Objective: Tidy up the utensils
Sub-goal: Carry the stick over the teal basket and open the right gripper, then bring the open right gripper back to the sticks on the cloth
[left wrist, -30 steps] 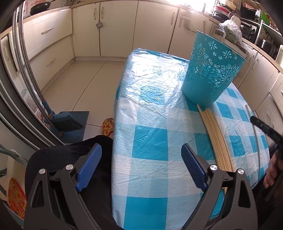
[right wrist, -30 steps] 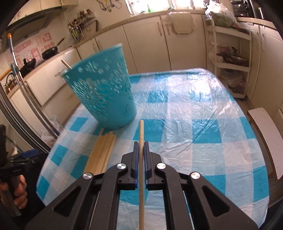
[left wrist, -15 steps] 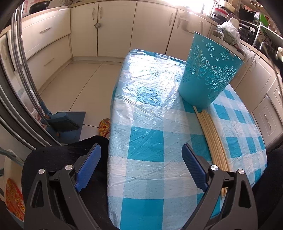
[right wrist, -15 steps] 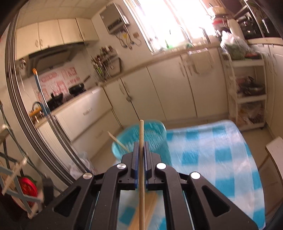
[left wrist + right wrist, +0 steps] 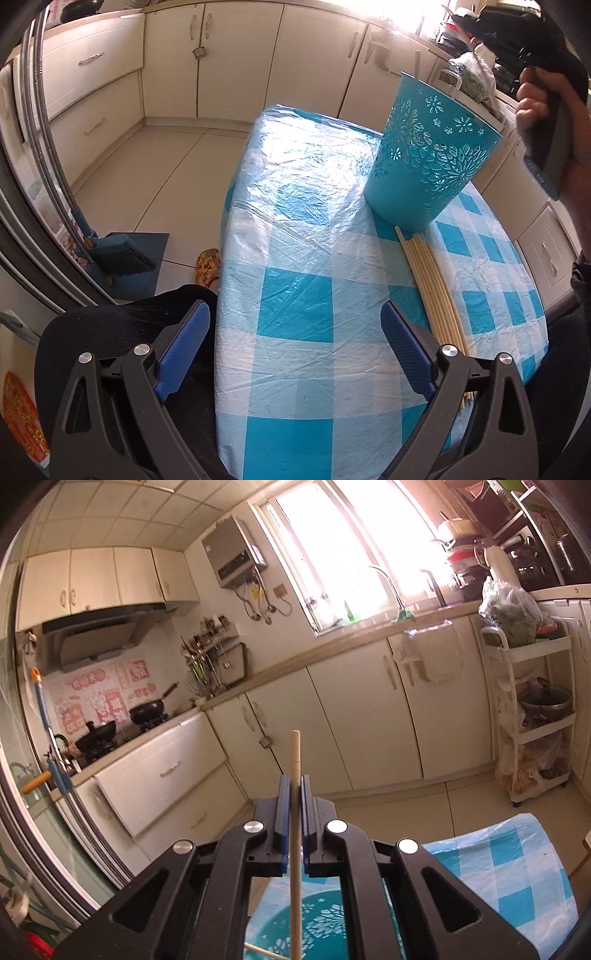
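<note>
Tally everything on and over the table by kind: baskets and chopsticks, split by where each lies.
Basket: 1
Chopsticks lying on the table, in a row: about 5, too tightly packed to be sure
Held chopstick in the right gripper: 1
Loose chopstick inside the basket: 1
Total: about 8

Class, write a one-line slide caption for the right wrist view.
Right gripper shut on a chopstick above the teal basket.
</note>
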